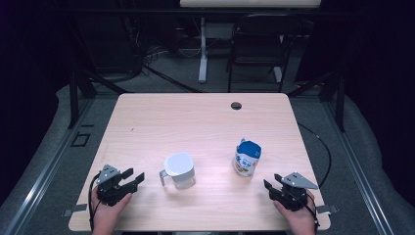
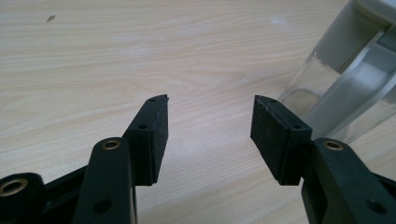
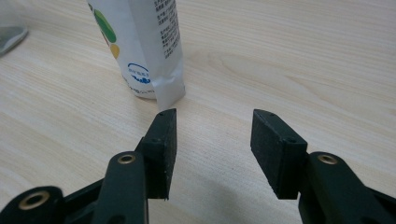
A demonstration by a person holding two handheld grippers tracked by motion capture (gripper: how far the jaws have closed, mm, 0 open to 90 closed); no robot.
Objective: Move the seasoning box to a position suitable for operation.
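Desk (image 1: 205, 122): pale wood-grain top with a small round dark grommet hole (image 1: 236, 105) near its far edge; dark floor and a folding chair (image 1: 257, 46) beyond it.

Pitcher (image 1: 179, 171): clear plastic jug with a white lid, upright, left of the desk's middle on the near half; its handle (image 1: 163, 176) points toward the left hand-held gripper. In the left gripper view its clear wall and handle (image 2: 345, 88) stand at the upper right, just beyond the right-hand pad and apart from it.

Pouch (image 1: 246, 157): white stand-up bag with a blue top and green and yellow print, upright, right of the pitcher and well apart from it. In the right gripper view its lower part (image 3: 140, 46) stands ahead of the left-hand pad, near but not touching.

Left hand-held gripper (image 1: 133, 177): held in the person's left hand (image 1: 108, 213) at the near left corner of the desk, aimed toward the pitcher. Jaws wide apart, bare desk between the pads (image 2: 156, 135); nothing gripped.

Right hand-held gripper (image 1: 273, 182): held in the person's right hand (image 1: 298, 218) at the near right corner, grey three-cornered plate on top, aimed up and left toward the pouch. Jaws wide apart, bare desk between the pads (image 3: 273, 149); nothing gripped.

Cable (image 1: 323, 147): black, trailing off the desk's right edge.
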